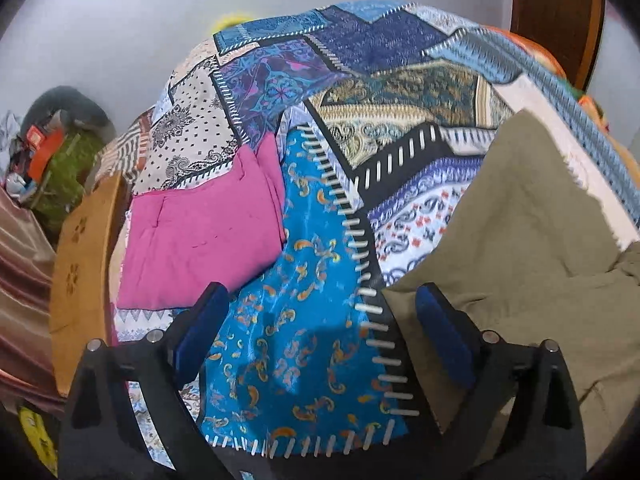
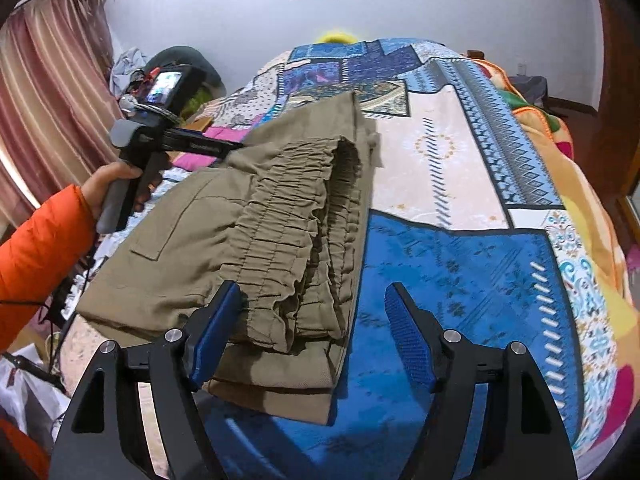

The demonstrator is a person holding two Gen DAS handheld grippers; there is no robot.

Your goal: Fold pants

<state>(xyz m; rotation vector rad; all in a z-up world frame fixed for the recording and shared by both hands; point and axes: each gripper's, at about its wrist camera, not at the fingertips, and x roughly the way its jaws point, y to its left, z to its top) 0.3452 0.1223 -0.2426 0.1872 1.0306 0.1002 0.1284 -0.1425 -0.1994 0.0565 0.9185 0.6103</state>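
Folded pants (image 2: 256,236) are laid on the quilt (image 2: 460,264) (no legible writing); both tongs, left (image 1: 320,316) and right (image 2: 314,312), are held spread.

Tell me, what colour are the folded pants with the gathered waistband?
Plain olive-khaki pants, no pattern; the right wrist view shows them best.

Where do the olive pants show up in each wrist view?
Left wrist: pants at right, beside the gripper's right finger.
Right wrist: pants left of centre, folded, waistband toward the camera, reaching between the open fingers.
Shared landmark: pink garment on the patchwork bedspread.
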